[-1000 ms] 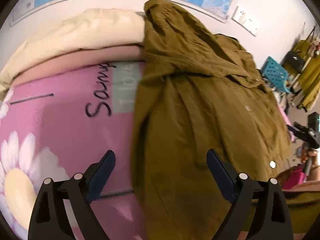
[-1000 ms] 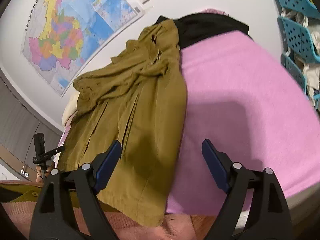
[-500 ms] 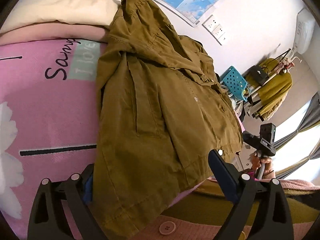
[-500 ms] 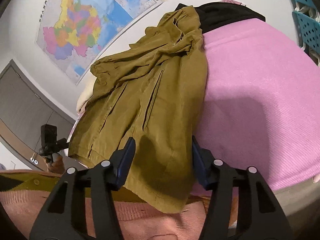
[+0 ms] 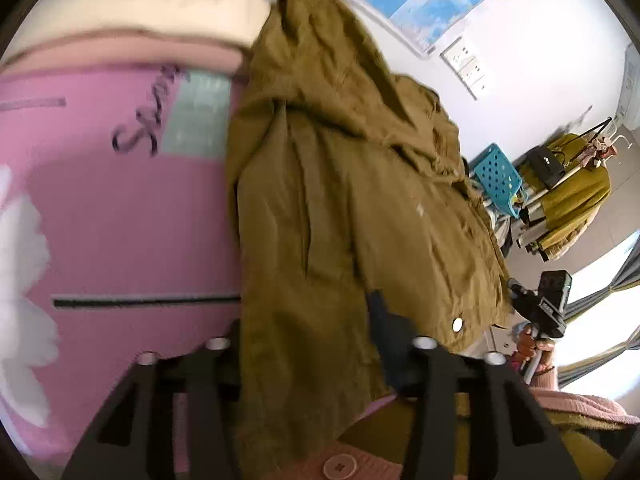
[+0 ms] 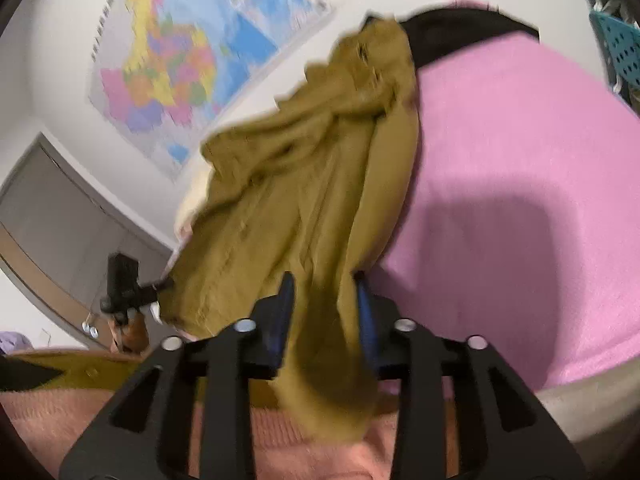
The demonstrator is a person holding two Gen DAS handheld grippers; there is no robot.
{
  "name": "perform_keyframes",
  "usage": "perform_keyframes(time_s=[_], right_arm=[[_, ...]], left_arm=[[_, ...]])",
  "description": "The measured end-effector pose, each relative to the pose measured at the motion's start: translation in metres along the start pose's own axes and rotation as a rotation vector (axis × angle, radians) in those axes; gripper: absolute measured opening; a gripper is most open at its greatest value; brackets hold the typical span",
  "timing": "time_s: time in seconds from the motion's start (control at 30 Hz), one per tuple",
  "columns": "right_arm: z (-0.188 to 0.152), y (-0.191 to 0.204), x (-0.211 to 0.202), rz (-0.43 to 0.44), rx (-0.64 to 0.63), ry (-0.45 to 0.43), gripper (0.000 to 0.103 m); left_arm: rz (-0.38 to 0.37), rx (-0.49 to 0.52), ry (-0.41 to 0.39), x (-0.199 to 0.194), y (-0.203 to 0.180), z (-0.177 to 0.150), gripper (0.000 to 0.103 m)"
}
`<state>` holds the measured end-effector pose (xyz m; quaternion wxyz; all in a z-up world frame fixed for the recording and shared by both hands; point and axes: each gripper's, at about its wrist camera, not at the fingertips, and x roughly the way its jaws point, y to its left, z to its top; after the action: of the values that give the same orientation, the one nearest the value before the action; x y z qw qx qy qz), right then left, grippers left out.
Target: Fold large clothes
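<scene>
An olive-green jacket (image 5: 340, 200) lies lengthwise on a pink bed, its hem toward me and its collar bunched near the wall. My left gripper (image 5: 308, 328) is shut on the jacket's left hem; the cloth covers most of both fingers. In the right wrist view the same jacket (image 6: 320, 184) rises off the bed in a stretched fold. My right gripper (image 6: 324, 304) is shut on its right hem, with the cloth pinched between the blue pads (image 6: 285, 308) and hanging below them.
The pink bedspread (image 5: 120, 220) has a daisy print and lettering; cream and pink pillows (image 5: 140, 12) lie at the head. A black garment (image 6: 460, 28) lies at the far end of the bed (image 6: 520, 200). Blue baskets (image 5: 498, 176) and a clothes rack (image 5: 576, 192) stand beyond. A map (image 6: 192, 52) hangs on the wall.
Both grippers went from open to shut on the jacket's hem. The right gripper has lifted its corner, so the jacket bunches into a raised fold.
</scene>
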<state>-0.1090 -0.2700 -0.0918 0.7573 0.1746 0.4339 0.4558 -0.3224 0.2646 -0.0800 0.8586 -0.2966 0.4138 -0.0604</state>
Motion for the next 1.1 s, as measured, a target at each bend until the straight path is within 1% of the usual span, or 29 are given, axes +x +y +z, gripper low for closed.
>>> perform_keyframes(time_s=[0.03, 0.07, 0.1, 0.13, 0.17, 0.2, 0.23, 0.27, 0.3, 0.33, 0.37, 0.4, 0.43, 0.47, 0.57, 0.6, 0.67, 0.73, 0.8, 0.87, 0.93, 0.97, 1.03, 1.07, 1.1], right_arm=[[-0.005, -0.001, 0.005, 0.013, 0.002, 0.014, 0.045], [-0.006, -0.001, 0.004, 0.031, 0.002, 0.002, 0.053], [-0.007, 0.0, 0.004, 0.045, 0.005, -0.005, 0.055], [-0.006, 0.002, 0.005, 0.046, 0.004, -0.008, 0.055], [-0.007, 0.003, 0.008, 0.053, 0.003, -0.01, 0.055], [-0.007, 0.005, 0.012, 0.052, -0.003, -0.017, 0.053], [-0.008, 0.007, 0.014, 0.042, -0.008, -0.011, 0.041], [-0.007, 0.007, 0.017, 0.038, 0.002, -0.002, 0.021], [-0.007, 0.004, 0.018, 0.053, 0.025, -0.001, 0.015], [-0.007, 0.002, 0.018, 0.073, 0.045, -0.011, 0.014], [-0.007, 0.003, 0.015, 0.086, 0.055, -0.027, 0.012], [-0.006, 0.005, 0.009, 0.113, 0.065, -0.054, 0.011], [-0.004, 0.009, -0.004, 0.15, 0.065, -0.107, 0.011], [-0.003, 0.015, -0.014, 0.158, 0.057, -0.139, 0.011], [0.003, 0.044, -0.047, 0.193, -0.016, -0.228, 0.01], [0.004, 0.051, -0.054, 0.206, -0.034, -0.247, 0.01], [0.004, 0.068, -0.079, 0.24, -0.073, -0.313, 0.009], [0.0, 0.077, -0.098, 0.272, -0.097, -0.358, 0.009], [-0.007, 0.083, -0.107, 0.281, -0.117, -0.369, 0.008], [-0.011, 0.081, -0.103, 0.261, -0.098, -0.354, 0.008], [-0.011, 0.077, -0.094, 0.256, -0.057, -0.347, 0.006], [-0.009, 0.074, -0.092, 0.256, -0.044, -0.35, 0.005], [-0.002, 0.073, -0.092, 0.249, -0.032, -0.375, 0.002], [0.003, 0.071, -0.093, 0.269, -0.02, -0.39, 0.002], [0.008, 0.072, -0.095, 0.271, -0.022, -0.397, 0.002]], left_arm=[[-0.024, 0.006, -0.004, 0.0, -0.001, -0.001, 0.059], [-0.036, 0.005, -0.008, 0.0, -0.001, -0.001, 0.067], [-0.052, 0.003, -0.01, 0.0, -0.002, -0.001, 0.07], [-0.064, 0.01, -0.009, 0.002, -0.005, -0.001, 0.077], [-0.066, 0.021, -0.005, 0.004, -0.008, 0.0, 0.078], [-0.065, 0.028, -0.001, 0.006, -0.01, 0.0, 0.078], [-0.066, 0.034, 0.002, 0.009, -0.013, 0.001, 0.075], [-0.059, 0.034, 0.004, 0.012, -0.015, 0.002, 0.067], [-0.042, 0.026, 0.013, 0.016, -0.015, 0.002, 0.039], [-0.007, 0.005, 0.029, 0.02, -0.013, 0.004, 0.022], [-0.002, -0.02, 0.03, 0.021, -0.01, 0.006, 0.015], [-0.028, -0.051, 0.018, 0.016, -0.008, 0.006, 0.011], [-0.038, -0.054, 0.005, 0.011, -0.009, 0.007, 0.008], [-0.036, -0.04, -0.015, 0.004, -0.013, 0.008, 0.008], [-0.095, -0.019, -0.063, -0.024, -0.024, 0.011, 0.007], [-0.107, 0.0, -0.082, -0.035, -0.029, 0.01, 0.007], [-0.128, 0.054, -0.131, -0.062, -0.042, 0.007, 0.007], [-0.173, 0.081, -0.152, -0.081, -0.045, 0.004, 0.008], [-0.205, 0.075, -0.172, -0.097, -0.043, -0.002, 0.01], [-0.2, 0.065, -0.174, -0.096, -0.041, -0.006, 0.011], [-0.194, 0.042, -0.139, -0.085, -0.035, -0.005, 0.011], [-0.179, 0.028, -0.118, -0.078, -0.034, -0.002, 0.011], [-0.175, 0.004, -0.099, -0.071, -0.03, 0.006, 0.011], [-0.18, -0.009, -0.094, -0.069, -0.029, 0.012, 0.011], [-0.185, -0.015, -0.091, -0.07, -0.028, 0.017, 0.01]])
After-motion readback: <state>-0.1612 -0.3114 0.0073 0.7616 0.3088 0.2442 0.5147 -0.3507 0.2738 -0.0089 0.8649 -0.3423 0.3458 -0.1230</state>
